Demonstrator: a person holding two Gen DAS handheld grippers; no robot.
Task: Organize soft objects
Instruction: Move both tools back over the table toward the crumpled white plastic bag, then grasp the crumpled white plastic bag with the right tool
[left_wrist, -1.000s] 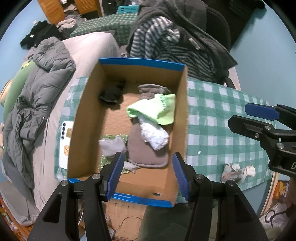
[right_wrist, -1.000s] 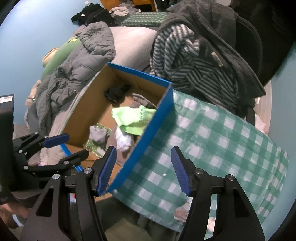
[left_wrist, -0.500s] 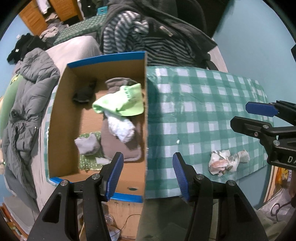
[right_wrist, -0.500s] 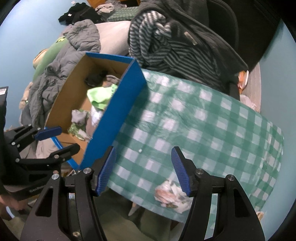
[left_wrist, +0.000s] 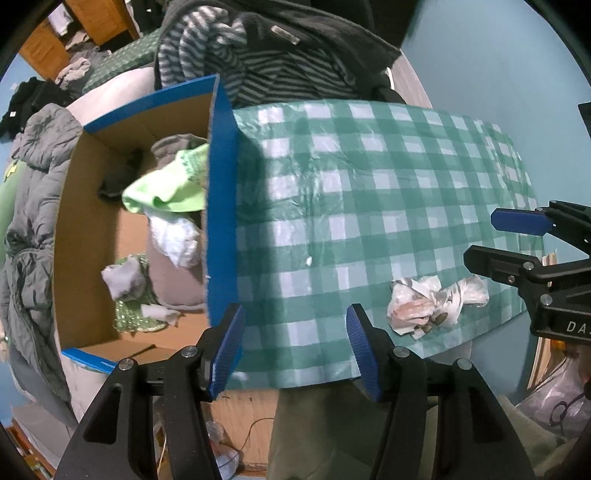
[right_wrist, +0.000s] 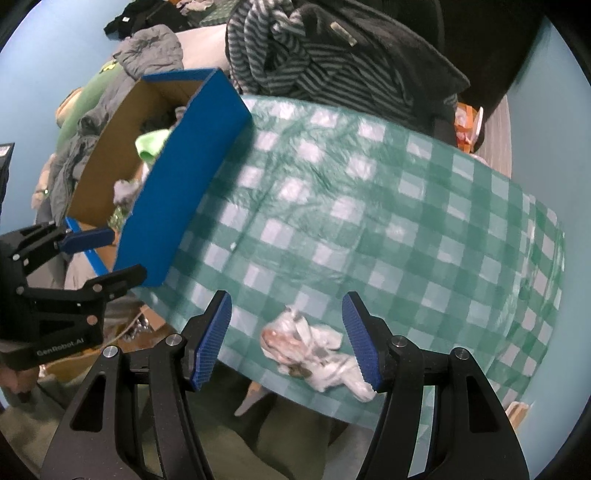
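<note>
A blue cardboard box (left_wrist: 218, 206) (right_wrist: 192, 173) stands at the left end of the green checked table (left_wrist: 369, 192) (right_wrist: 369, 206). Inside lie a lime-green cloth (left_wrist: 166, 188), a white cloth (left_wrist: 173, 236), a brown piece (left_wrist: 173, 284) and a small grey piece (left_wrist: 122, 280). A crumpled white patterned cloth (left_wrist: 432, 302) (right_wrist: 314, 350) rests near the table's front edge. My right gripper (right_wrist: 286, 339) hangs open above that cloth, which shows between its fingers untouched. My left gripper (left_wrist: 295, 347) is open and empty over the front edge, just right of the box.
Striped and dark garments (left_wrist: 266, 55) hang over a chair behind the table. A grey padded jacket (left_wrist: 29, 206) lies on a bed left of the box. Wooden furniture (left_wrist: 81, 22) stands at the far back. A bag and clutter (left_wrist: 554, 398) sit low on the right.
Both grippers have slid right along the table and sunk a little. The left one left the box's opening; the crumpled cloth has come between the right gripper's fingers.
</note>
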